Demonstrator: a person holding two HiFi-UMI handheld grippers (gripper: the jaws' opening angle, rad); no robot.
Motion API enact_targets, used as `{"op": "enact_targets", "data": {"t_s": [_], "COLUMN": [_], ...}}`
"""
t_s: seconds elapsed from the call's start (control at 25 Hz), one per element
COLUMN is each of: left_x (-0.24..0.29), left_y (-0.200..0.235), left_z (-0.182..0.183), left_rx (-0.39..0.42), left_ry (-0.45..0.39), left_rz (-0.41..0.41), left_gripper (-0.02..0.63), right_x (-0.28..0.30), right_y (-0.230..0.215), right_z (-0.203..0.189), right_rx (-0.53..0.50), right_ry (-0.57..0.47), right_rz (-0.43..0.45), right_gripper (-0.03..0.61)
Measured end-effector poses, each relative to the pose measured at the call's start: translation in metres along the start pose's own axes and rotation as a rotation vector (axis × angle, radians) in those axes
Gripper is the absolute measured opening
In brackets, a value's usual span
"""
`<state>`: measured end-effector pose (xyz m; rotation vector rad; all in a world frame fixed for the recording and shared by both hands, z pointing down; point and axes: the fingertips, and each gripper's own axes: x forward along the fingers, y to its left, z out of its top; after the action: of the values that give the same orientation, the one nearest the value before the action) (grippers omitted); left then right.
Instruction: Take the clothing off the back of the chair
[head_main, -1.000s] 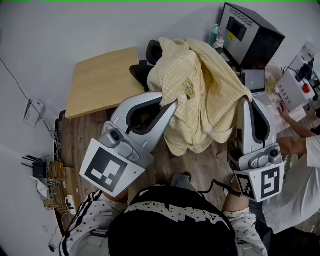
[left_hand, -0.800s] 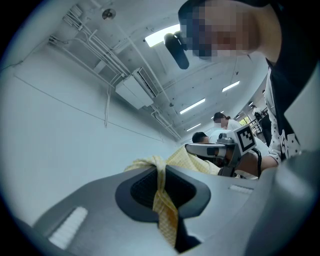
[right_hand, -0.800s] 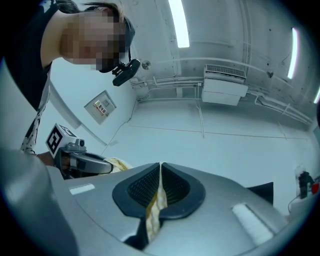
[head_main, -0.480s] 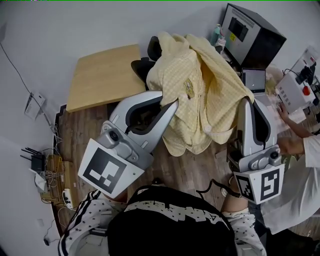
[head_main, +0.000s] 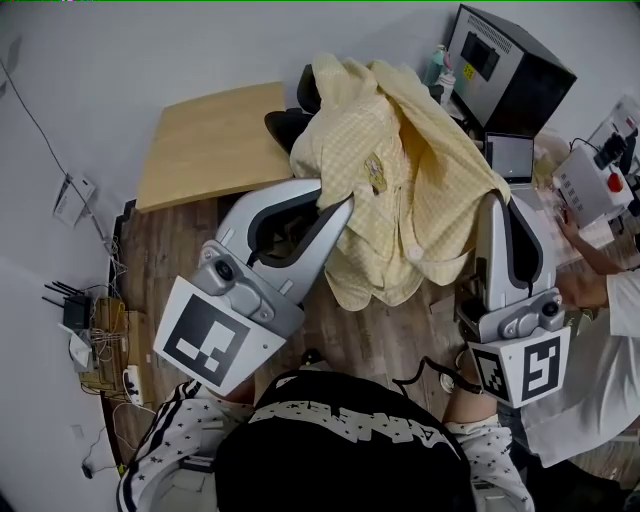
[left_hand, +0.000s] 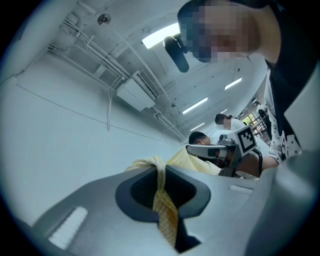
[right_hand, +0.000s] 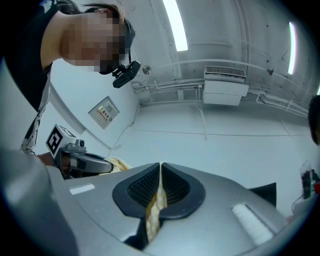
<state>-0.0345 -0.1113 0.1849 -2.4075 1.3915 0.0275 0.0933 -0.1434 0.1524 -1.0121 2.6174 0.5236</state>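
Little is seen changed from a second ago: the yellow checked shirt (head_main: 400, 180) is still draped over the back of the black chair (head_main: 287, 125). Its cloth is clenched in the jaws of the left gripper (head_main: 338, 202) and the right gripper (head_main: 492, 203). Open wooden floor (head_main: 390, 335) is left below its hem, and the table (head_main: 210, 140) is set just beside the chair.

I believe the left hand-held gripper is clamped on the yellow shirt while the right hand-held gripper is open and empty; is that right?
Not quite: the right hand-held gripper is also shut on a fold of the yellow shirt, as the right gripper view shows. The left hand-held gripper is indeed clamped on it.
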Motion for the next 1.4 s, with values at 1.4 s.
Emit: {"op": "enact_targets", "data": {"t_s": [1.4], "left_x": [-0.008], "left_y": [-0.057], "left_z": [0.059], "left_rx": [0.065], "left_ry": [-0.098], "left_rz": [-0.033], "left_gripper": [0.026], "right_x": [-0.059], "right_y": [-0.005], "right_z": [0.060], "right_rx": [-0.052], "right_ry": [-0.126], "right_rz": [0.013], "right_gripper": [0.021]}}
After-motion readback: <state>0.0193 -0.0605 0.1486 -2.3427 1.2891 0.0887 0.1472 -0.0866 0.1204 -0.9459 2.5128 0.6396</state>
